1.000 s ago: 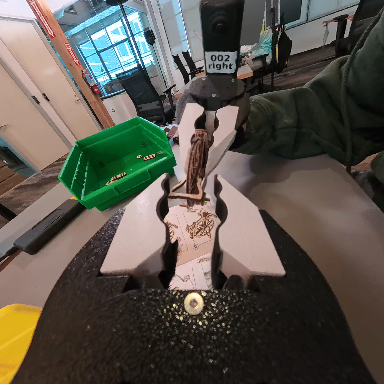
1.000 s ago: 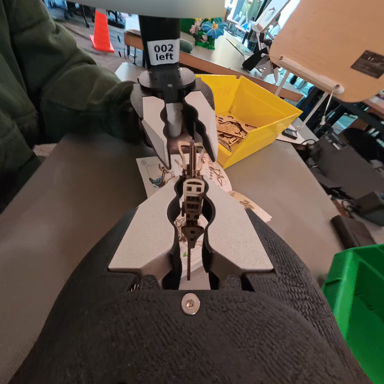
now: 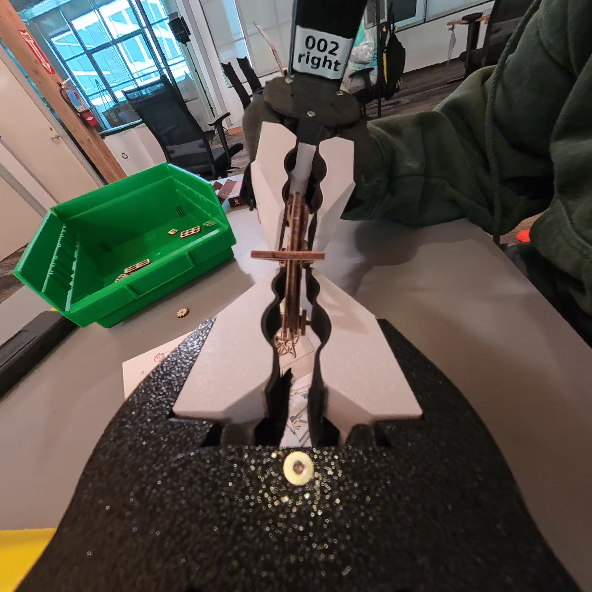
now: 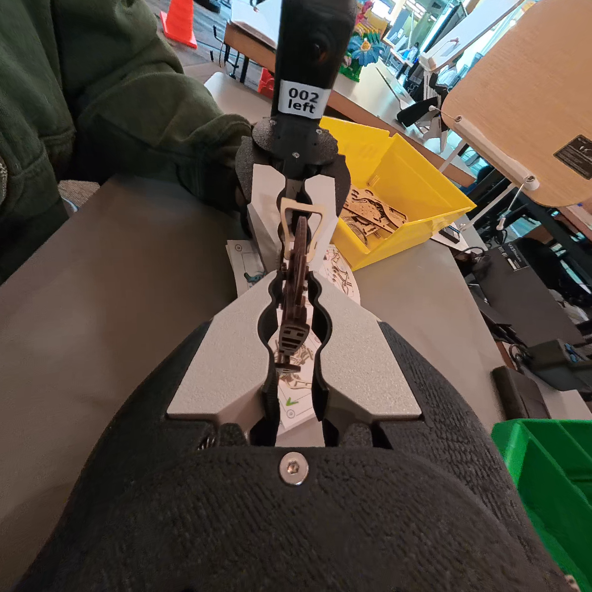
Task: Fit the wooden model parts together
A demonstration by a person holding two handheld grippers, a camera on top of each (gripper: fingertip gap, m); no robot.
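Both grippers have closed the gap between them since a second ago, and the model now runs from one set of jaws straight into the other. From the left wrist view, my left gripper [image 3: 293,278] has its jaws drawn narrow around the model [image 3: 293,288], the thin wooden assembly standing edge-on between them; the tips look to be pinching it, though I cannot tell exactly where wood meets pad. A flat crosspiece [image 3: 287,255] sticks out to both sides just beyond the tips. The right gripper [image 3: 299,205] faces me from the far side, tilted down, jaws closed on the model's other end, with a green sleeve [image 3: 448,166] behind it. A green bin [image 3: 96,288] sits on the table [image 3: 448,304] to the left with a few small wooden bits inside, and a tiny gear [image 3: 183,312] lies just in front of it. A printed sheet [image 3: 144,368] lies under my gripper. From the right wrist view, my right gripper [image 4: 293,282] has its jaws pressed close on the dark model [image 4: 293,307], held above the sheet [image 4: 294,400]. The left gripper [image 4: 296,224] opposite grips the far end, where a pale wooden loop [image 4: 302,209] stands out against its jaws. A yellow bin [image 4: 416,198] holding wooden sheets sits beyond to the right, and a corner of the green bin [image 4: 544,480] shows at the lower right.
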